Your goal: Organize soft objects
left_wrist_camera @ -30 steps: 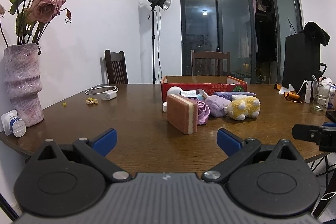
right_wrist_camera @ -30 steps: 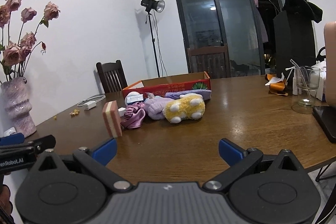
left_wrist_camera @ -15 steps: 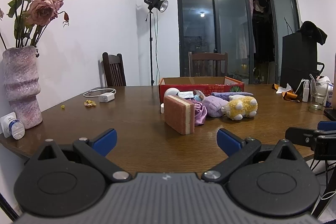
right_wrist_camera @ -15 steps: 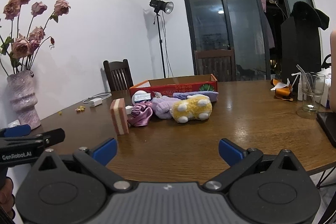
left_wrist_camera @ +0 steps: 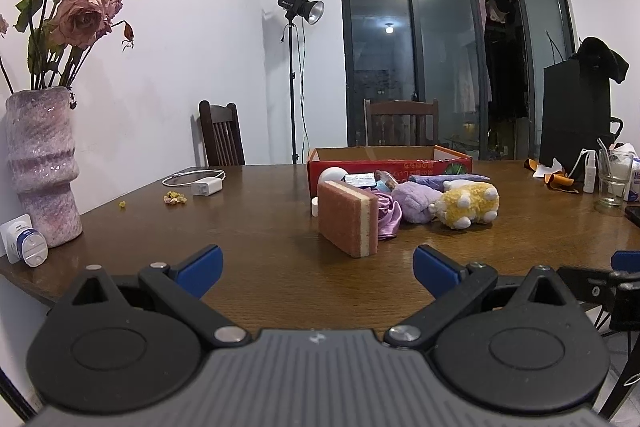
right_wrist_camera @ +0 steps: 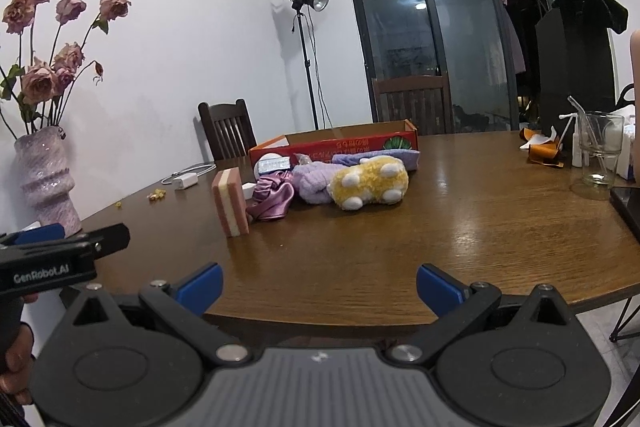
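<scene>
**Both grippers wait at the table edge, soft pile ahead**

While we hold both tools short of the work, the left gripper (left_wrist_camera: 318, 269) and the right gripper (right_wrist_camera: 319, 285) each stand with their blue-tipped jaws spread wide and nothing between them. The soft things lie in a cluster on the brown wooden table (left_wrist_camera: 248, 227), well ahead of both, in front of the shallow red cardboard box (left_wrist_camera: 390, 165) that we judge to be their destination.

Nearest to us is the pink-and-cream rectangular sponge (left_wrist_camera: 349, 223), standing on its long edge. From the left gripper it sits almost straight ahead, a little right of the centre line, its broad pink face turned toward that camera and its long axis running roughly across the jaws' opening. From the right gripper the same sponge (right_wrist_camera: 231, 201) lies off to the left and shows mostly its striped narrow end. So the left tool is the better placed: we judge a straight push forward would bring the sponge between its fingers, though the jaws would need to close across the thin, layered side rather than along the length.

Just behind the sponge and touching it is the crumpled purple satin cloth (left_wrist_camera: 387, 217), then the lilac plush toy (left_wrist_camera: 414, 203) and the yellow plush toy with white paws (right_wrist_camera: 370, 181), which lies nearer the right gripper's line
</scene>
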A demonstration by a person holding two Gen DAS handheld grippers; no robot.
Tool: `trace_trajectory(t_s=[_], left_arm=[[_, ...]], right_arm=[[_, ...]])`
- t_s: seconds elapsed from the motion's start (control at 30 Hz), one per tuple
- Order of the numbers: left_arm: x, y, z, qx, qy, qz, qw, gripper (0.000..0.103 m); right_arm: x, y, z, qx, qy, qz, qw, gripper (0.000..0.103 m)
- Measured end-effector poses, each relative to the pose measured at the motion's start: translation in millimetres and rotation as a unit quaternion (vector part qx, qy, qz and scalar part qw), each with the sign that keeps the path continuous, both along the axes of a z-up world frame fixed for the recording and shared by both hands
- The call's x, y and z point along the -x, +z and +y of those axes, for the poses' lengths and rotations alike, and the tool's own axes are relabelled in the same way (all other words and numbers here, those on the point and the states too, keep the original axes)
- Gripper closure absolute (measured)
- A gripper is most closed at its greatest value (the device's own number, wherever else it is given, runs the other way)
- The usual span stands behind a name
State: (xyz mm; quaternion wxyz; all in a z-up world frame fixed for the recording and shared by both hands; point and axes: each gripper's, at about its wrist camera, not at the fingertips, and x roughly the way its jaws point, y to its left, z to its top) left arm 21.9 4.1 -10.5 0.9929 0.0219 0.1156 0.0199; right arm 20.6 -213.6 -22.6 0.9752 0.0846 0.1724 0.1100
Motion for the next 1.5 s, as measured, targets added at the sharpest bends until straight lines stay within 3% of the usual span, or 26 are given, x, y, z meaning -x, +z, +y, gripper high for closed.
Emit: trace_trajectory(t_s=[0.83,0.97,1.07,1.17,1.3,1.4,1.5], left_arm=[[-16.7,1.4,-7.7,0.000,0.002,0.013,0.9999,0.000],[-28.0,5.3,-11.8,-0.004,0.000,0.010,0.9999,0.000],[-52.4,9.6,-9.6,0.006,-0.003,0.022,0.9997,0.000],[-84.1,14.7,3.4,0.053,-0.011,0.034,0.9980,0.000],[-129.2,23.1,21.0,0.071,-0.005,0.032,0.9969,0.000],[-164.8,32.7,44.1,0.091,0.018,0.039,0.9950,0.000],[-188.9,39.6,67.6,0.097,0.041,0.042,0.9936,0.001]], right_arm=[[-17.2,6.3,-0.5,-0.004,0.000,-0.007,1.000,0.000],[-28.4,10.9,0.6,0.014,-0.002,-0.019,1.000,0.000],[-50.3,16.1,-0.1,0.025,-0.001,-0.023,0.999,0.000],[-81.0,22.0,-1.2,0.025,0.008,-0.021,0.999,0.000],[-127.2,24.1,6.9,0.005,0.071,-0.002,0.997,0.003],[-154.0,24.4,31.6,0.005,0.126,0.002,0.992,0.018],[-179.4,24.9,64.0,-0.002,0.171,0.008,0.985,0.025]])
